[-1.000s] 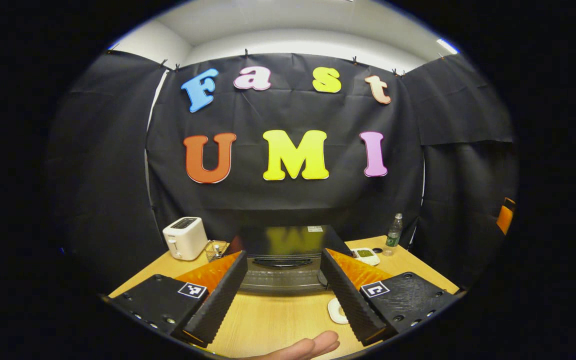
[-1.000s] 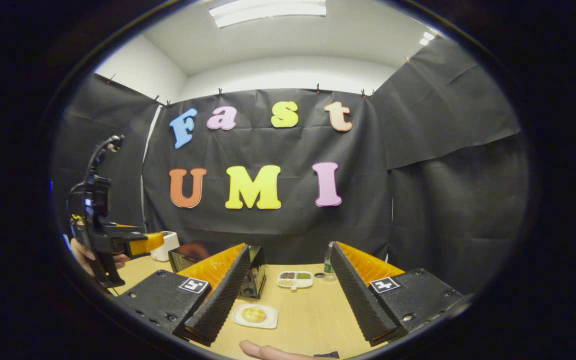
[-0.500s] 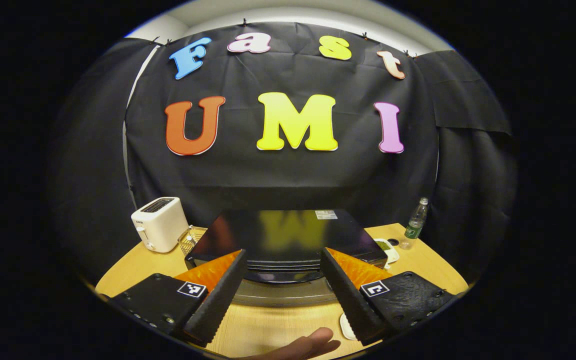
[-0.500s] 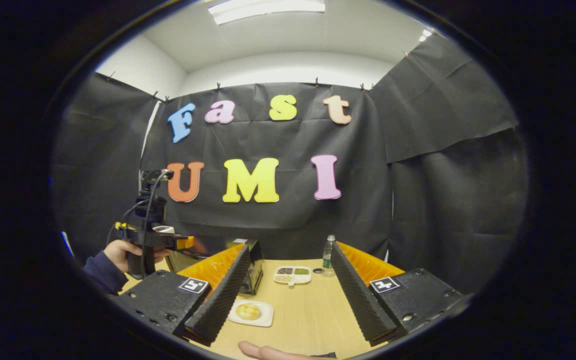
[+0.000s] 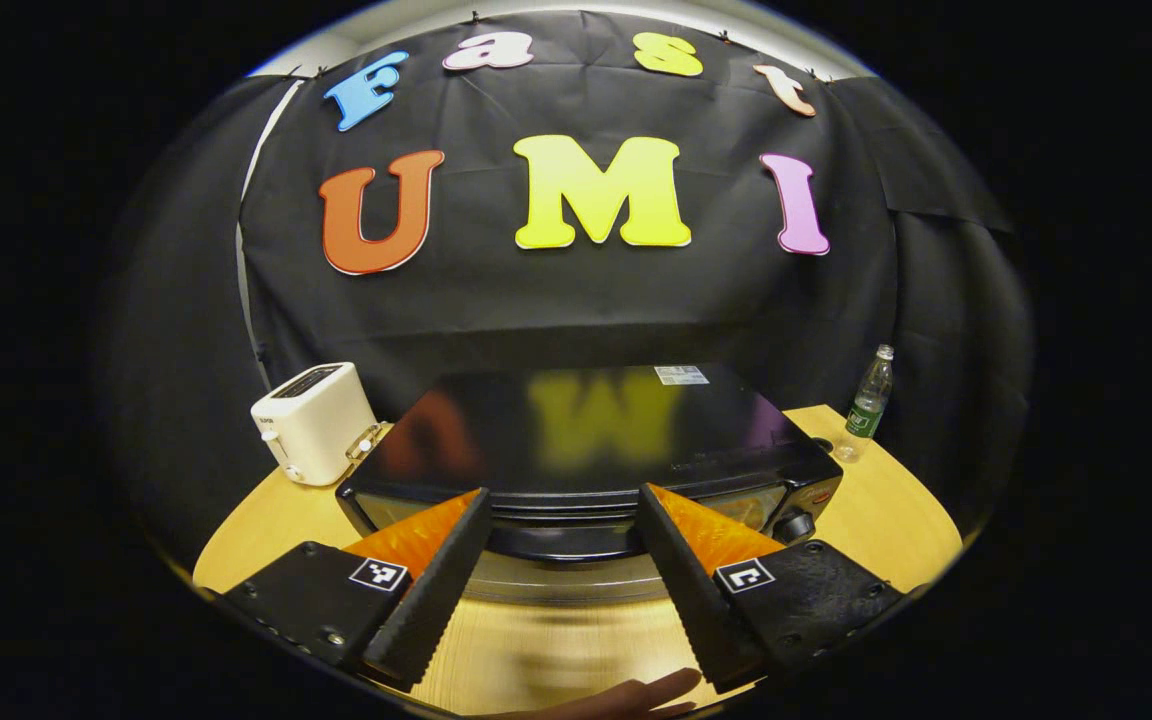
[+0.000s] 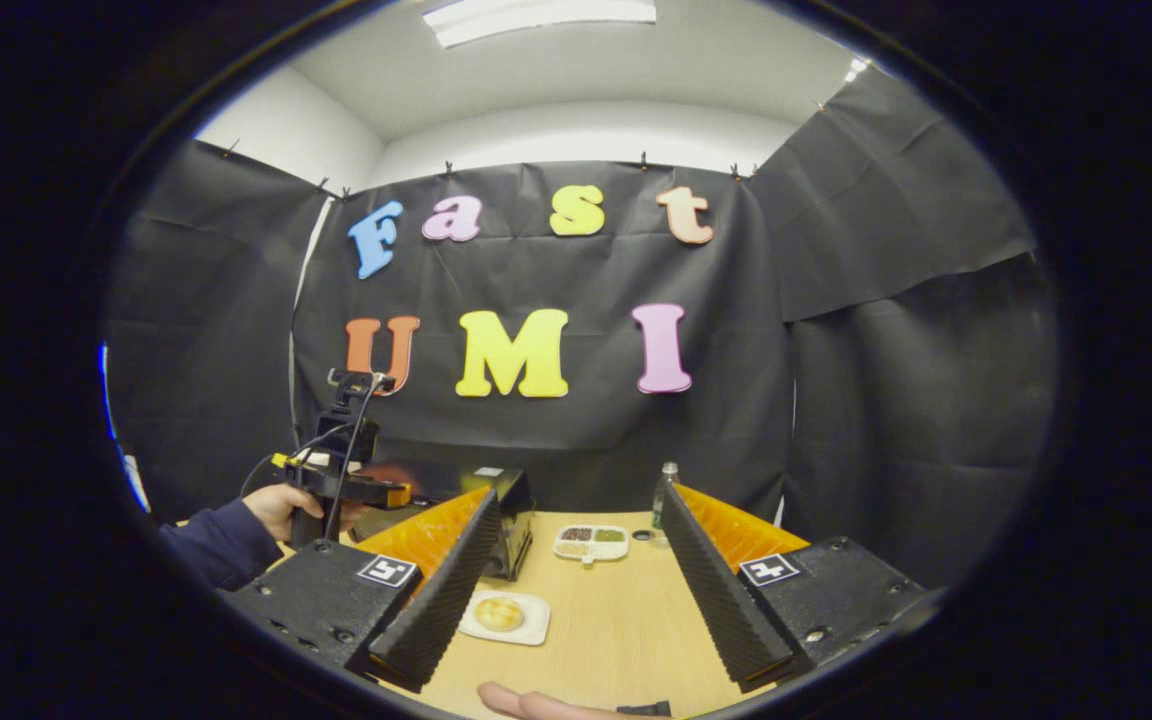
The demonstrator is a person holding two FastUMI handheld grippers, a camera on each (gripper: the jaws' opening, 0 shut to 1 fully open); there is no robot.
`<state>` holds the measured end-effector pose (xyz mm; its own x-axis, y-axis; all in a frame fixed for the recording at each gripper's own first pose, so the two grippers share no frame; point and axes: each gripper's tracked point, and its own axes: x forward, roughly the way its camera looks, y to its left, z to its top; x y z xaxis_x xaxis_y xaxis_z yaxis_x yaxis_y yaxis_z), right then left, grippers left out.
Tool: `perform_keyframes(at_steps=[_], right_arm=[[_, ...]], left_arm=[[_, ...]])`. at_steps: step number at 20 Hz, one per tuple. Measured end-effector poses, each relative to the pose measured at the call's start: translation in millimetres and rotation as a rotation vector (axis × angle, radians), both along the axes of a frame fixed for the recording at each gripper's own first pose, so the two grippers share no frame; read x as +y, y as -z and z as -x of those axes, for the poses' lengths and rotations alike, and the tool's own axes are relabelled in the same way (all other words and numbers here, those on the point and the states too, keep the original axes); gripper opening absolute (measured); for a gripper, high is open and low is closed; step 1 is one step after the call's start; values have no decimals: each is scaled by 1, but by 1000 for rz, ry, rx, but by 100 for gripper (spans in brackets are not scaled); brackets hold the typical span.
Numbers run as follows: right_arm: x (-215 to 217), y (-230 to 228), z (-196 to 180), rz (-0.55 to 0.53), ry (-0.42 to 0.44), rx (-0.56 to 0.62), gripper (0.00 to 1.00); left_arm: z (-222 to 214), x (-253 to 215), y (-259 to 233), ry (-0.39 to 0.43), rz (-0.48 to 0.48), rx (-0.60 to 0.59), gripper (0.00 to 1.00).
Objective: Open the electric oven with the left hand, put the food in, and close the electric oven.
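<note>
Fingertips of a person's hand (image 5: 636,695) show at the bottom edge of the left gripper view, nearer than the black electric oven (image 5: 586,440) and just above the light wooden table (image 5: 556,650). The left gripper (image 5: 558,580) points at the oven's front with its jaws spread wide and nothing between them; the oven's dark curved door handle (image 5: 561,540) lies in the gap just beyond the fingertips, not touched as far as can be told. The oven door looks closed, and its glossy top mirrors the wall behind. A round control knob (image 5: 796,522) sits at the oven's right front corner. Left of the oven stands a white two-slot toaster (image 5: 316,422); behind its right corner stands a clear plastic bottle with a green label (image 5: 866,402).

In the right gripper view, the right gripper (image 6: 576,600) hangs over the table with its jaws wide apart and empty. Between its fingers, right of the oven's front corner, a round golden bun (image 6: 499,612) lies on a white rectangular plate (image 6: 526,628). Farther back, right of the oven, is a white divided tray of grains (image 6: 591,541). At the oven's left, a hand in a dark blue sleeve (image 6: 221,540) holds the left gripper.
</note>
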<state>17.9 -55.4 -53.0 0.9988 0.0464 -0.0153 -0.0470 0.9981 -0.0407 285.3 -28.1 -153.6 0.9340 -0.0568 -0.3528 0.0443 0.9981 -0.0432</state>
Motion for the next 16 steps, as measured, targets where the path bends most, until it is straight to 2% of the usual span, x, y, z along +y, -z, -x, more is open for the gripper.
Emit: perform_keyframes(at_steps=[6, 7, 16], right_arm=[[-2, 10, 1, -14, -2, 35, 100], [-2, 12, 2, -16, -1, 38, 100], [8, 20, 16, -18, -18, 61, 100]], left_arm=[[19, 0, 2, 2, 15, 48, 100], [20, 1, 2, 0, 12, 51, 97], [61, -3, 19, 18, 21, 86, 97]])
